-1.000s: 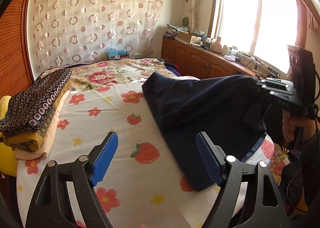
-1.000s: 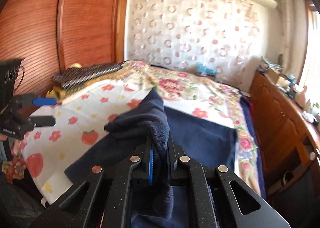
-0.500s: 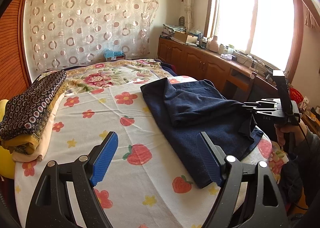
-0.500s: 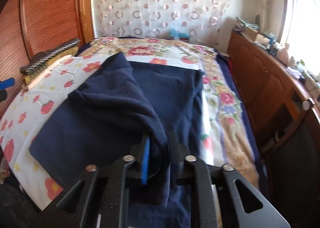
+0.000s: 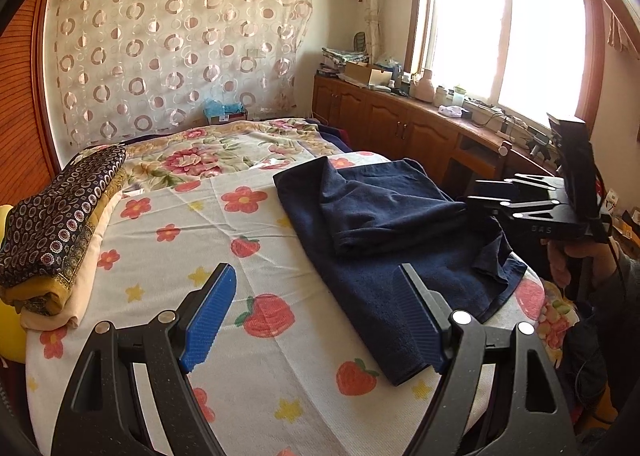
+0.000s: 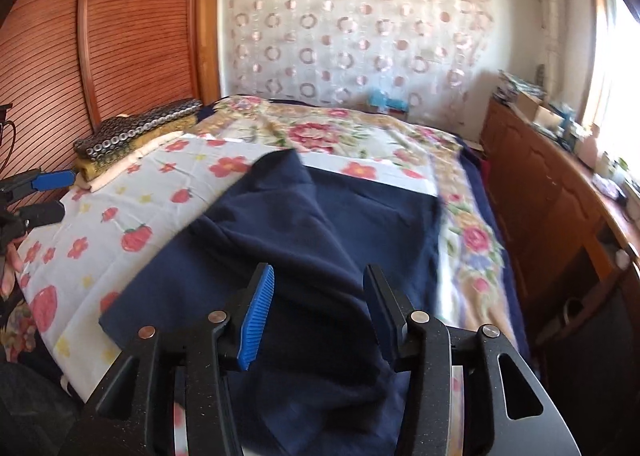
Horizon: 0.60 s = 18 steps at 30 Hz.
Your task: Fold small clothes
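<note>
Ribbed blue fingers [image 6: 256, 316] opening around soft, apparently terry navy towel [image 6: 320, 256].

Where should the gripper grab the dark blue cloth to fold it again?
Probably the near corner of the dark blue cloth, coming in low from the bed's front edge with the left gripper, which is open. That corner lies flat and free on the strawberry sheet, with a clear hem to pinch.

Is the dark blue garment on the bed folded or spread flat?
Partly folded: the dark blue garment has one flap lying doubled over its lower layer.
</note>
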Each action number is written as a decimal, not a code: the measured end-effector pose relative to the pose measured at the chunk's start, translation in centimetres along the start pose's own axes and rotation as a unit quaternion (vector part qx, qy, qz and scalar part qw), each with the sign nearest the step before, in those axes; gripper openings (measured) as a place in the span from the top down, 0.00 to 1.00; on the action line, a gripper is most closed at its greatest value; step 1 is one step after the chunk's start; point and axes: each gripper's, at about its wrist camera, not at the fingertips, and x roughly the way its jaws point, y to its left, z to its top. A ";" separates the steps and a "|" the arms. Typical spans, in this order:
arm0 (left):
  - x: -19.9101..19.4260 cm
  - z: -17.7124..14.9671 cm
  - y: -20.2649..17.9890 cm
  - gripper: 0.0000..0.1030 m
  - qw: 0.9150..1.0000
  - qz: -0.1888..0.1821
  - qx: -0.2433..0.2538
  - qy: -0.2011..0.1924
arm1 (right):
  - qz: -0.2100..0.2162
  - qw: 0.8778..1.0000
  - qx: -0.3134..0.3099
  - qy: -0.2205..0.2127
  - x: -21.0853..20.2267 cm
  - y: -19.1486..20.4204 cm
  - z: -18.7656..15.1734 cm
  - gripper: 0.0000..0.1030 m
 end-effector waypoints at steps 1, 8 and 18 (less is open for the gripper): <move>0.1 0.0 0.1 0.21 1.000 0.001 0.000 0.002 | 0.012 1.000 -0.003 0.002 0.9 0.6 0.5 0.53; 1.1 0.2 0.5 0.21 1.000 0.009 0.006 0.014 | 0.065 0.997 -0.036 0.030 7.5 3.3 3.4 0.53; 3.2 0.6 2.0 0.21 0.999 0.014 -0.007 0.033 | 0.114 0.987 -0.080 0.080 14.3 4.5 4.6 0.53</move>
